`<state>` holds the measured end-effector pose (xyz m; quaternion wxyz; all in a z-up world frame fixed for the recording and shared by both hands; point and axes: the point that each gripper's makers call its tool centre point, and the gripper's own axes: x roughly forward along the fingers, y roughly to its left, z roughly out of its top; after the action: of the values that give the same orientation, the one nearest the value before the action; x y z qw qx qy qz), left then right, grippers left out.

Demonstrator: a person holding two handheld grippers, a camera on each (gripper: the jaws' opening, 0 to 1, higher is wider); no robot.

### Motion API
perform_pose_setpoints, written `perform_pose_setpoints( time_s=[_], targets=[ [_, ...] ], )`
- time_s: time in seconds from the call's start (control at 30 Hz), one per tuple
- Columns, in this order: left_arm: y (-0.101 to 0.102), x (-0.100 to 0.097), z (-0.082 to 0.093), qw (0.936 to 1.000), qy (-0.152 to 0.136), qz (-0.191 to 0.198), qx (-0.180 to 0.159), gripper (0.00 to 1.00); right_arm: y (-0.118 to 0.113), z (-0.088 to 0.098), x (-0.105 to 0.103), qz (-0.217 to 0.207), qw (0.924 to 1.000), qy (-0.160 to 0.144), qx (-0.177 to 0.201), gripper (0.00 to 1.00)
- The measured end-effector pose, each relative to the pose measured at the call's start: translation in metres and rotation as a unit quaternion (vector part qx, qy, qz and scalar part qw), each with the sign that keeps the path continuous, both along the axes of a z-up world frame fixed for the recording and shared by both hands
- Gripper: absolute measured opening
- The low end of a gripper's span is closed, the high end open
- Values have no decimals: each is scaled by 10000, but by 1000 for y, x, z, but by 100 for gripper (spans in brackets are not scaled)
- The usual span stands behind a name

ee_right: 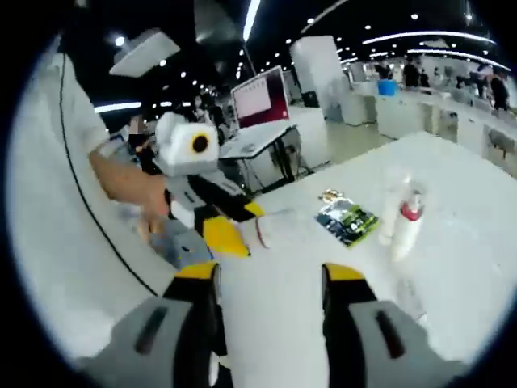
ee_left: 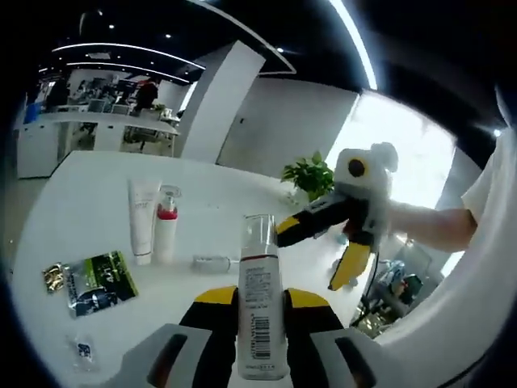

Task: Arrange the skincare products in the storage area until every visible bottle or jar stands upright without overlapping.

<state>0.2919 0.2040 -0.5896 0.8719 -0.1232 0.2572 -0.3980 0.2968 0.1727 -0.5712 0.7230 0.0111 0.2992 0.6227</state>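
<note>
My left gripper (ee_left: 260, 297) is shut on a slim clear bottle (ee_left: 260, 315) with a barcode label, held upright between its yellow-tipped jaws. On the white table (ee_left: 81, 202) behind it, a white tube (ee_left: 143, 218) and a pump bottle with a red collar (ee_left: 166, 229) stand upright side by side. A small clear item (ee_left: 213, 262) lies flat near them. My right gripper (ee_left: 327, 246) hovers open to the right of the held bottle. In the right gripper view its jaws (ee_right: 271, 275) stand apart over bare table, facing the left gripper (ee_right: 241, 225) and its bottle (ee_right: 273, 230).
Green sachets (ee_left: 100, 280), a gold packet (ee_left: 55, 276) and a small clear packet (ee_left: 81, 349) lie on the table's left. A potted plant (ee_left: 310, 174) stands at the far edge. A person's sleeve (ee_right: 48, 162) fills the left of the right gripper view.
</note>
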Motion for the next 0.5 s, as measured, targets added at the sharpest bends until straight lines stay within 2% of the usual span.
perform_pose_setpoints(
  time_s=[0.03, 0.07, 0.1, 0.13, 0.17, 0.2, 0.27, 0.3, 0.37, 0.5],
  targets=[
    [2, 2, 0, 9999, -64, 85, 43, 22, 1, 3, 1, -135, 9996, 193, 138, 52],
    [1, 2, 1, 9998, -99, 146, 40, 22, 3, 8, 3, -387, 9965, 595, 442, 52],
    [0, 2, 4, 9997, -159, 198, 15, 22, 7, 10, 4, -546, 9928, 862, 628, 52],
    [1, 3, 5, 9992, -286, 258, 75, 22, 8, 8, 3, -647, 9891, 1147, 664, 52],
    [0, 3, 5, 9983, -448, 236, 274, 22, 11, 6, 4, -849, 9807, 1557, 821, 52],
    [-3, 2, 4, 9981, -474, 221, 335, 22, 12, 4, 5, -943, 9770, 1723, 835, 53],
    [-5, 3, 2, 9975, -446, 375, 402, 22, 20, 5, 7, -1166, 9587, 2279, 1241, 54],
    [-4, 3, 0, 9969, -421, 460, 473, 22, 21, 2, 5, -1243, 9515, 2527, 1239, 54],
    [-4, 4, -3, 9955, -439, 566, 620, 22, 26, 1, 6, -1370, 9442, 2679, 1338, 54],
    [-3, 4, -3, 9935, -522, 716, 714, 22, 32, -6, 9, -1572, 9381, 2782, 1333, 52]
  ],
)
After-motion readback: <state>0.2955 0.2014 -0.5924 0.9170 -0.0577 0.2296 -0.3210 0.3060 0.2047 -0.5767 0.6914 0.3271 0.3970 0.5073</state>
